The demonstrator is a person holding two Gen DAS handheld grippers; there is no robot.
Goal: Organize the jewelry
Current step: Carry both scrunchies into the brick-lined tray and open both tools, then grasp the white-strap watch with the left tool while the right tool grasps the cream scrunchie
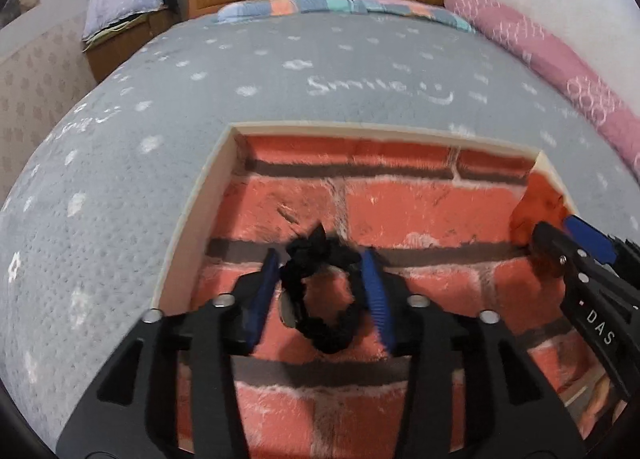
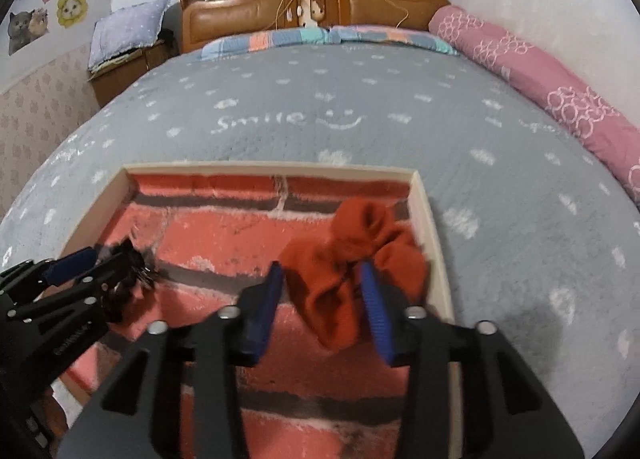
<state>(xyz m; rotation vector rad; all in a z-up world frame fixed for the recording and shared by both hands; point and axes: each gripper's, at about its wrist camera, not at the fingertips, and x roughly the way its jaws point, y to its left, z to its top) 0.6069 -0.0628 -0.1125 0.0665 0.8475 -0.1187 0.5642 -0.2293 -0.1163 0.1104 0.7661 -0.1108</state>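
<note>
Lying between the parted left tongs point(image 1: 322, 291), the black scrunchie point(image 1: 320, 295) shows whole; the right view shows the orange scrunchie point(image 2: 352, 259) between the parted right tongs point(image 2: 322, 297).

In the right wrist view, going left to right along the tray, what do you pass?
Left tool over the black scrunchie → bare brick-patterned tray floor → right tool around the orange scrunchie → tray's right wall → grey bedspread.

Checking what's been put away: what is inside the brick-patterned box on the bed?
Inside the box: a black scrunchie on the left and an orange scrunchie by the right wall. The hand-held grippers cover the near floor.
</note>
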